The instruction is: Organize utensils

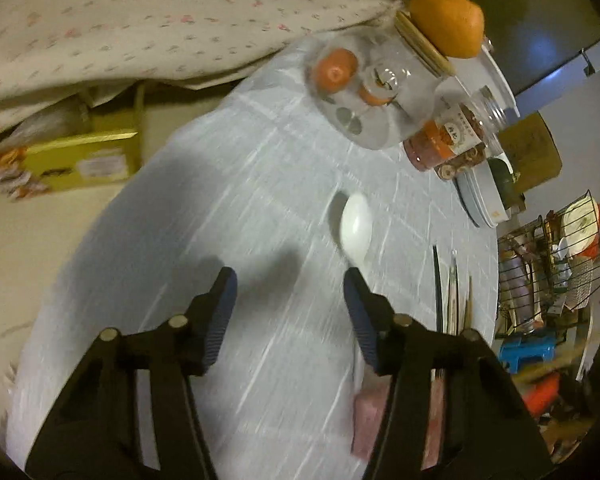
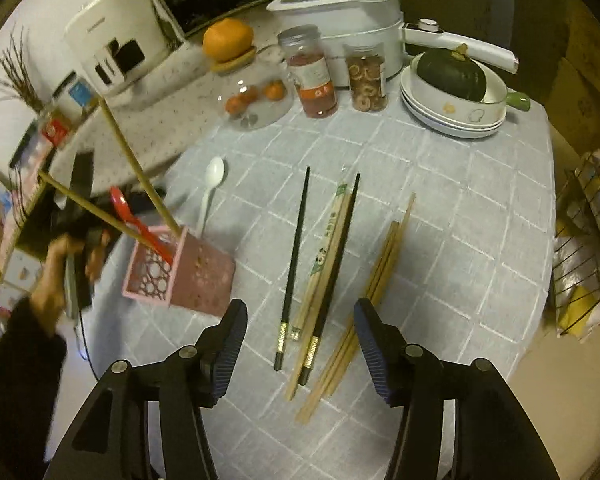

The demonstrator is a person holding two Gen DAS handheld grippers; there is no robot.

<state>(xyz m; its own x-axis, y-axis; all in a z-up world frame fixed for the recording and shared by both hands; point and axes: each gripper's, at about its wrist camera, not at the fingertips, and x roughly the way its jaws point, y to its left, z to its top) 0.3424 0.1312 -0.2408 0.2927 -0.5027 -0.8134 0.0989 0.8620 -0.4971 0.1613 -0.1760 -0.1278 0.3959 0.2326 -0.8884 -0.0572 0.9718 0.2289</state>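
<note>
Here both jaws gape empty; two black chopsticks [image 2: 296, 256], one white spoon [image 2: 212, 188], one pink holder [image 2: 192, 276]

A pale checked tablecloth [image 2: 440, 216] is covering the round table. At its far edge a white electric cooker [image 2: 340, 8] is sitting with its handle pointing right. Left of it, an orange [image 2: 228, 39] is resting on the wooden lid of a clear glass jar [image 2: 256, 96] that is holding smaller oranges. Two plastic jars are standing just right of that jar: a red-filled one [image 2: 314, 76] and one with dried slices [image 2: 367, 80]. Further right, a dark green squash [image 2: 452, 74] is lying in a white bowl [image 2: 456, 102] on stacked plates [image 2: 448, 126]. A wire rack [image 2: 584, 248] is standing off the table at the right, and a white appliance [image 2: 112, 36] is sitting far left on a floral cloth [image 2: 156, 92].
</note>
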